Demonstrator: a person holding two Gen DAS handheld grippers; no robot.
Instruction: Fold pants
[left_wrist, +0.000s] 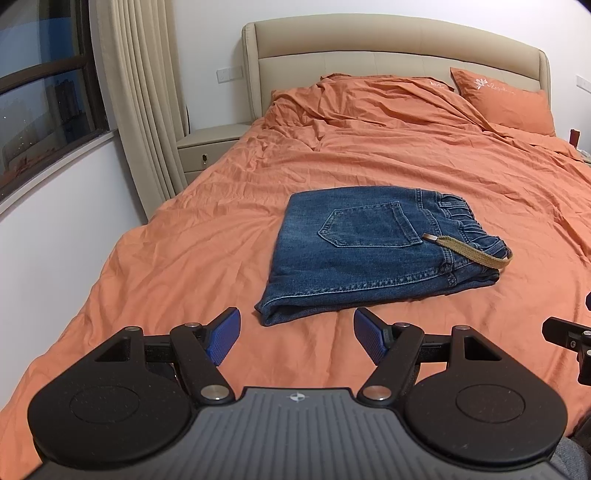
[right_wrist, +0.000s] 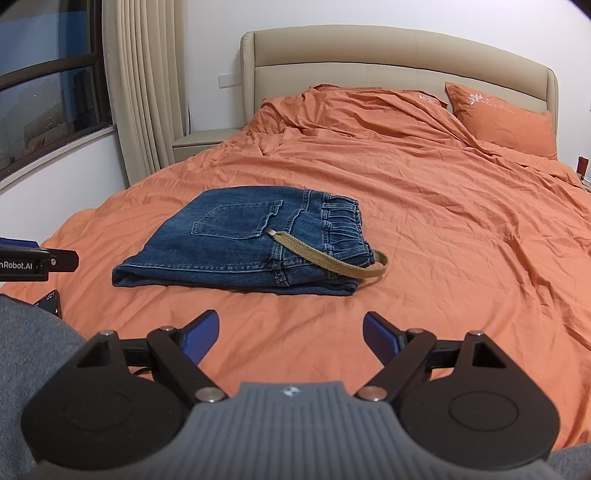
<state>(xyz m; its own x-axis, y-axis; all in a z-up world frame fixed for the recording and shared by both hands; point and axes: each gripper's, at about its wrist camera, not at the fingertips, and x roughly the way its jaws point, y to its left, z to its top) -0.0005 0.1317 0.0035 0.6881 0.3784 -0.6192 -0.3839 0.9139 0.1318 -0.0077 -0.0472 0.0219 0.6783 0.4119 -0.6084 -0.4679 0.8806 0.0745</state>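
Note:
Blue denim pants (left_wrist: 373, 251) lie folded into a compact rectangle on the orange bedsheet (left_wrist: 184, 258), back pocket up, elastic waistband to the right. A tan woven belt (left_wrist: 469, 251) loops out over the waistband. My left gripper (left_wrist: 295, 336) hovers open just short of the pants' near edge, nothing between its blue pads (left_wrist: 223, 338). In the right wrist view the same pants (right_wrist: 251, 243) and belt (right_wrist: 328, 258) lie ahead and to the left. My right gripper (right_wrist: 291, 338) is open too, empty, a short way back from the pants.
A beige headboard (left_wrist: 391, 48) and an orange pillow (left_wrist: 506, 103) lie at the far end. A nightstand (left_wrist: 207, 147), curtain (left_wrist: 144, 92) and window (left_wrist: 40, 92) stand at the left. A dark phone (right_wrist: 50, 301) lies by a grey sleeve (right_wrist: 29, 350).

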